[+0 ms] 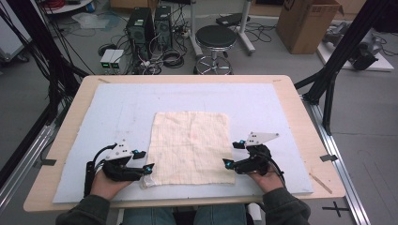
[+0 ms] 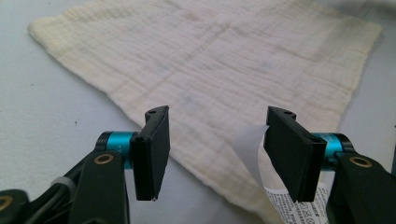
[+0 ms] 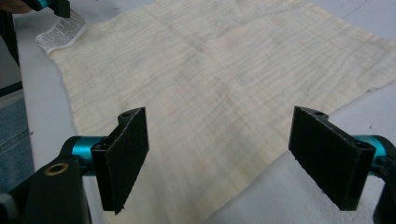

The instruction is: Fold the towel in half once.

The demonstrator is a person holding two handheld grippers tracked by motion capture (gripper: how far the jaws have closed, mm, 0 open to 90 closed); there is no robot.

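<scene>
You hold the left hand-held gripper (image 1: 142, 160) low at the near left corner of the cloth (image 1: 191, 146), its jaws apart and gripping nothing, the white care label (image 2: 261, 175) just inside one pad; your right hand-held gripper (image 1: 233, 153) rests at the near right edge, jaws wide over the hem and empty; the cream, crinkled, roughly square cloth lies flat on a pale blue mat (image 1: 112, 105) covering the wooden desk (image 1: 300, 108); behind stand a black stool (image 1: 216, 40) and a cardboard box (image 1: 305, 23).
</scene>
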